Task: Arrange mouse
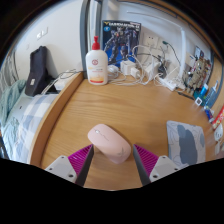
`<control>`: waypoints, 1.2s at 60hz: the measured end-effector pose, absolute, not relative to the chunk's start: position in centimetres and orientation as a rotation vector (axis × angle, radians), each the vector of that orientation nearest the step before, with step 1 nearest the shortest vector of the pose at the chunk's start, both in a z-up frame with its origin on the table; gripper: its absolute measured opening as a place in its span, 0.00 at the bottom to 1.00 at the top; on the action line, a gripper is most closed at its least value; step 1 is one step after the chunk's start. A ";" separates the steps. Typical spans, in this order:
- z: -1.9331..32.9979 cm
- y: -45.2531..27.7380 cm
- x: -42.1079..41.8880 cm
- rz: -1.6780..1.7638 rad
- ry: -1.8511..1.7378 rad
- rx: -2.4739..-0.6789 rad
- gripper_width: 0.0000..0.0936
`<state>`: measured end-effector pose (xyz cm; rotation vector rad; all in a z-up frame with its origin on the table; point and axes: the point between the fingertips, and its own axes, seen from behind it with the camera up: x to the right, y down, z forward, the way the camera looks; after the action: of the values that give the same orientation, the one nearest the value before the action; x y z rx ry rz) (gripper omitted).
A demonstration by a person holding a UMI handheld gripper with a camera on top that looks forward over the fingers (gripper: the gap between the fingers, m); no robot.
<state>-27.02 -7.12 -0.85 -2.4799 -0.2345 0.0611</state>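
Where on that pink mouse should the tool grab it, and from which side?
Best across its two long sides, near the middle of the body. The pink mouse lies flat on the wooden desk, just ahead of the open tool and between its fingers' line, lengthwise slightly angled. Coming straight forward from the near end, low over the desk, should let both fingers close on its flanks.

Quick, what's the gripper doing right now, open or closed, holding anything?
Gripper: open, holding nothing. The pink mouse rests on the table between the fingers, with a gap at each side.
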 end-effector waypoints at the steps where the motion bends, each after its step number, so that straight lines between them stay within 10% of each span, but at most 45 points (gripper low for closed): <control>1: -1.1 -6.5 -26.9 0.053 -0.228 -2.482 0.84; 15: -1.2 -2.1 -25.5 -0.014 -0.099 -2.503 0.80; 49: -1.4 -0.1 -24.3 -0.001 0.116 -2.469 0.30; 72: -0.6 -0.1 -25.4 0.088 -0.056 -2.476 0.30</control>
<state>-25.45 -0.07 -0.59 -2.4759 -0.0558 0.0876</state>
